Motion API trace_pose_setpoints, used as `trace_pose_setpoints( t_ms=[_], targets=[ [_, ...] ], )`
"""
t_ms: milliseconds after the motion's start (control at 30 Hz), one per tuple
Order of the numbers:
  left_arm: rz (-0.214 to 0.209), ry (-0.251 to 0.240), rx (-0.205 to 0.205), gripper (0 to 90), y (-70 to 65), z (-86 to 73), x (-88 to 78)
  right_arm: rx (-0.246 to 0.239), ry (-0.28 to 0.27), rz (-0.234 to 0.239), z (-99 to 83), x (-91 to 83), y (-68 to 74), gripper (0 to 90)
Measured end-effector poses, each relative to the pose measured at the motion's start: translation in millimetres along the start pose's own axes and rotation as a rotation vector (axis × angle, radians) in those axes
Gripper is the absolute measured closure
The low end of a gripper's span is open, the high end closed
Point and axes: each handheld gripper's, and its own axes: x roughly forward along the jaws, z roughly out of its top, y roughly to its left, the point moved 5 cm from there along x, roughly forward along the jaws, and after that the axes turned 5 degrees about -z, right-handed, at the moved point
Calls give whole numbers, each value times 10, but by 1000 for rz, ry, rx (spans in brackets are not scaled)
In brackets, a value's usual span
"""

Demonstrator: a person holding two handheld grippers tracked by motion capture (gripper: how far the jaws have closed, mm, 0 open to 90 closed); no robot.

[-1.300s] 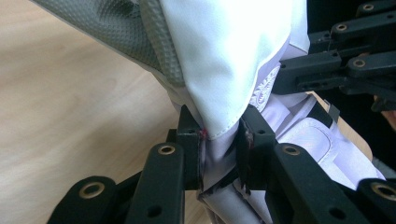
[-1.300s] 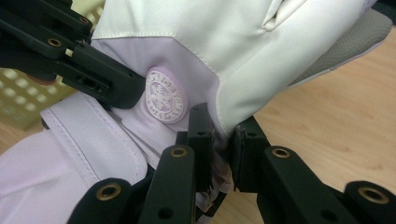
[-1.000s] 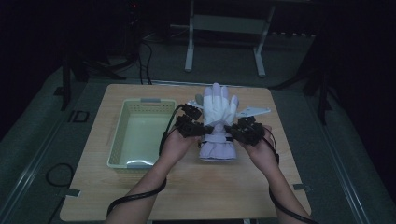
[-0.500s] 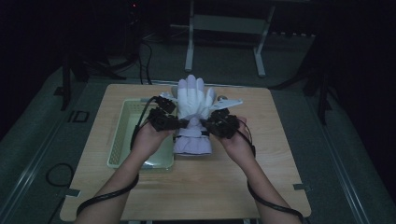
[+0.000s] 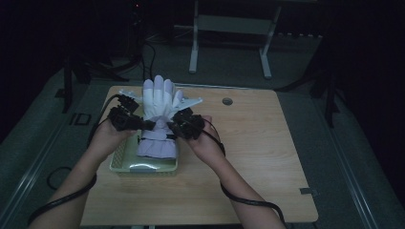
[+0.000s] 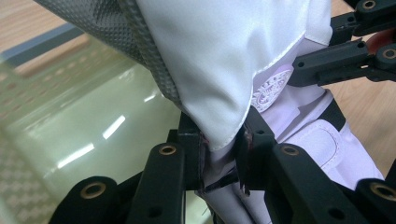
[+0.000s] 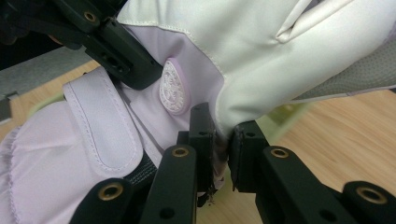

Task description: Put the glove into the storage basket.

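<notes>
in the left half of the high view the left gripper [image 5: 152,125] is pinching the left edge of the white and lilac glove [image 5: 160,107], its jaws closed on the fabric near the wrist; in the left gripper view the left gripper [image 6: 223,140] is biting a fold of white satin with the pale green basket [image 6: 70,140] blurred behind it. just right of it the right gripper [image 5: 173,128] is clamping the glove's opposite edge, and in the right gripper view the right gripper [image 7: 223,135] is squeezing the seam beside the embossed oval badge [image 7: 171,92]. the glove is hanging in the air between the two, fingers pointing to the top of the frame, its cuff dangling over the basket [image 5: 125,164] at left centre of the wooden table [image 5: 267,157].

the likely trouble: both grips are sitting on thin, slippery edges, so a quick swing could be pulling the fabric out of one jaw, leaving the glove twisting from the other. letting go too soon could also be draping the cuff over the basket's right rim rather than inside.

against the earlier high views, both hands and the glove are now sitting further left, having travelled from the table's middle to above the basket, with both grips unchanged.
</notes>
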Motion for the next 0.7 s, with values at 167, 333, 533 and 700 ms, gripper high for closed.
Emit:
trace_pose_setpoints(
  t_ms=[167,333,533,700],
  targets=[
    [5,-3,-3,747,223,-184,-121,-37,13,23,110,192,186,812],
    [-20,9,-8,747,415,-339,-76,-78,38,37,110,380,343,812],
    [-22,34,-64,749,537,-513,150,-77,100,29,24,588,360,813],
    [-19,98,-98,746,619,-653,358,-105,175,29,-170,830,396,812]
  ],
)
